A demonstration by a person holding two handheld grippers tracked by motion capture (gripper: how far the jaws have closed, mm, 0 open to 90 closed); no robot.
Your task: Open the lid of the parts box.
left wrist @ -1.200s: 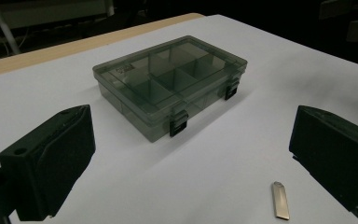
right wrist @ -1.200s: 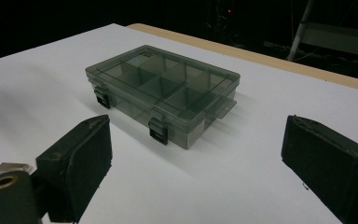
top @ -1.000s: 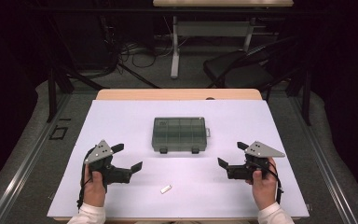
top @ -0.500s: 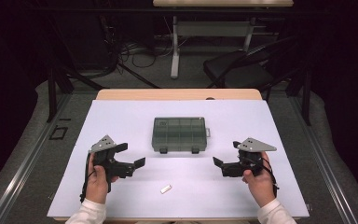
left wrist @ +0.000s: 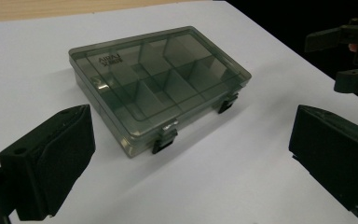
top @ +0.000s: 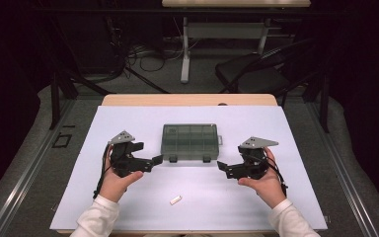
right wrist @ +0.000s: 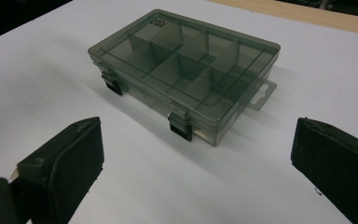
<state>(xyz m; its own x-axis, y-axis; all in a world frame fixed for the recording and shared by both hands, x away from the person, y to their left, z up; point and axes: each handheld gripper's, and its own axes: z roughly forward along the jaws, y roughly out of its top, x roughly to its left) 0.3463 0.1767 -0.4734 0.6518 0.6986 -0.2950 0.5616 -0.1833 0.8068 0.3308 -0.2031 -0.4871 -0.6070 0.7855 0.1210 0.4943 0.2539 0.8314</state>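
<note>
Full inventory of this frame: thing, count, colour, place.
compartment box: 1, smoky translucent grey, lid shut, two dark latches facing the person, centre of the sheet
small white piece: 1, white, near edge of the sheet, apart from both claws
sheet: 1, white, covering the table
table: 1, wood, far edge showing beyond the sheet
chair: 1, dark, on the floor beyond the table
left claw: 1, black, open, left of the box
right claw: 1, black, open, right of the box
</note>
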